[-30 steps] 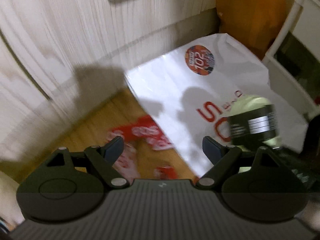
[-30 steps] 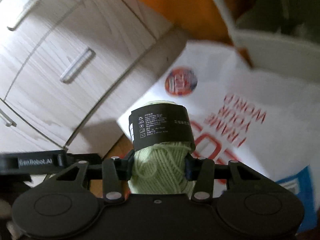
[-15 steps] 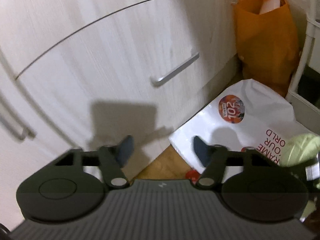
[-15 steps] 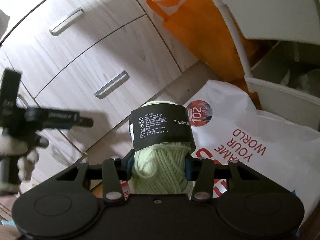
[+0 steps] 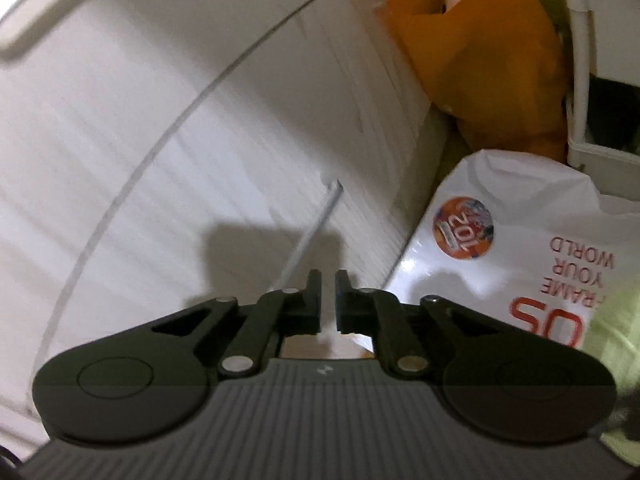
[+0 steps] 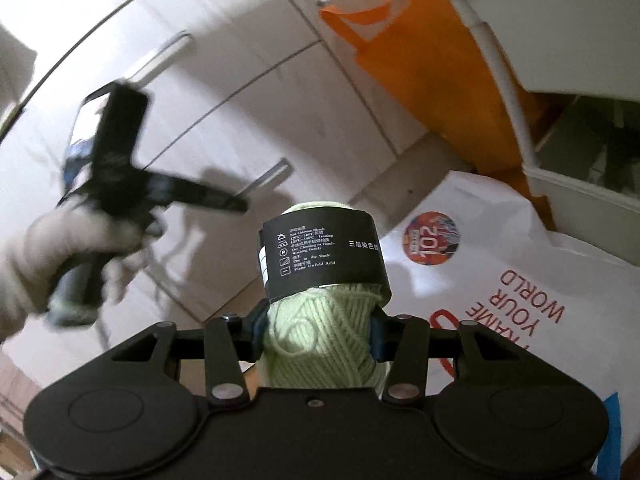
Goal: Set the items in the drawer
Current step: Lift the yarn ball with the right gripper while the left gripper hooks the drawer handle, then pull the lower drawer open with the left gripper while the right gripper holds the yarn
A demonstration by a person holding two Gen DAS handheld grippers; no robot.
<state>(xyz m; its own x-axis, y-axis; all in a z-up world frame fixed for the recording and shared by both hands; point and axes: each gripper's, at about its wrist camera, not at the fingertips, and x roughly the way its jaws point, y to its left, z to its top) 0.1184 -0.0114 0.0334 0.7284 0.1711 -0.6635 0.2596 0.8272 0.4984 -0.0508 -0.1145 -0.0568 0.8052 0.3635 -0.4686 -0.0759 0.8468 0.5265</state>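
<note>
Yarn: pale green skein (image 6: 320,332) with a black paper band (image 6: 322,252), clamped between the fingers of the right gripper (image 6: 318,330), standing upright out of it, band end up. Its edge also shows as a green blur at the right border of the left wrist view (image 5: 616,320).
Right gripper: closed on the yarn's lower half, pads (image 6: 258,322) pressing into both sides.
Left gripper: (image 5: 328,300) nearly closed, only a thin slit between the fingertips, nothing in it. In the right wrist view it is a blurred black shape (image 6: 152,188) held by a gloved hand (image 6: 56,252), in front of the drawer fronts.
Drawer unit: pale wood-grain fronts (image 5: 180,152), all seen closed. Fingertips of the left gripper point at the metal handle (image 5: 312,232) of the lower drawer; contact with the handle cannot be told. Same handle in the right view (image 6: 272,174); another handle above it (image 6: 160,58).
Floor clutter: white plastic bag with red print and a round orange sticker (image 6: 500,280) lies right of the drawers, below the yarn in the view. Orange tote bag (image 6: 432,80) stands behind it against the unit. White rack (image 5: 580,80) at far right.
</note>
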